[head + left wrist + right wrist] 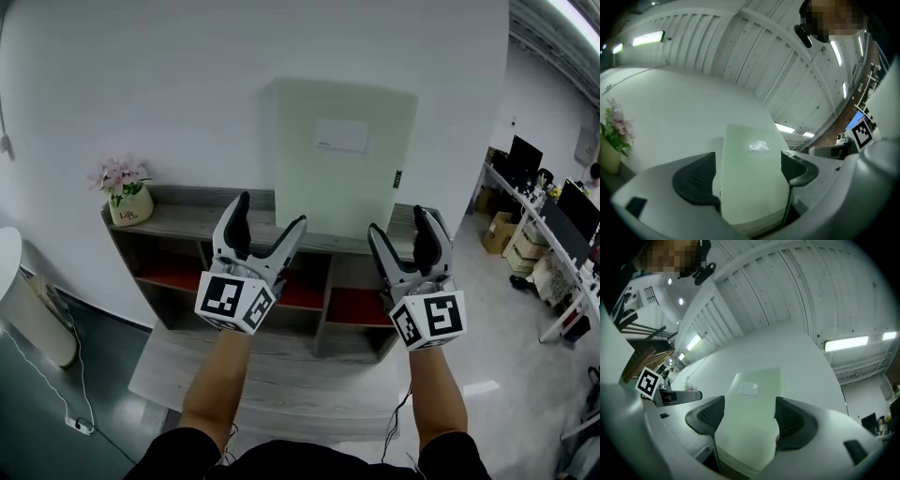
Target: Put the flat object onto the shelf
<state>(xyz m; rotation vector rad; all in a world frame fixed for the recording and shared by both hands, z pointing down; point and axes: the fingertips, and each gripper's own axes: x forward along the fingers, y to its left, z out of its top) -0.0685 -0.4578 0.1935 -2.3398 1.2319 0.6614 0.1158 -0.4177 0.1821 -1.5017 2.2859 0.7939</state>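
Shelf (pixel 187 221) is set against the wall (pixel 187 84), with open compartments under its top. Flat object (pixel 342 159) is stood upright on top of the shelf, right of centre, and leaned back on the wall. Flower pot (pixel 127 197) is placed at the left end of the shelf top, well apart from the flat object. Left gripper (pixel 271 214) and right gripper (pixel 398 223) are held side by side before the shelf. In each gripper view the flat object is seen ahead, in line with the gap between the jaws. Desks (pixel 553 244) are ranged far right, with boxes (pixel 502 230) beside them on the floor. Cable (pixel 56 375) is laid on the floor at lower left.
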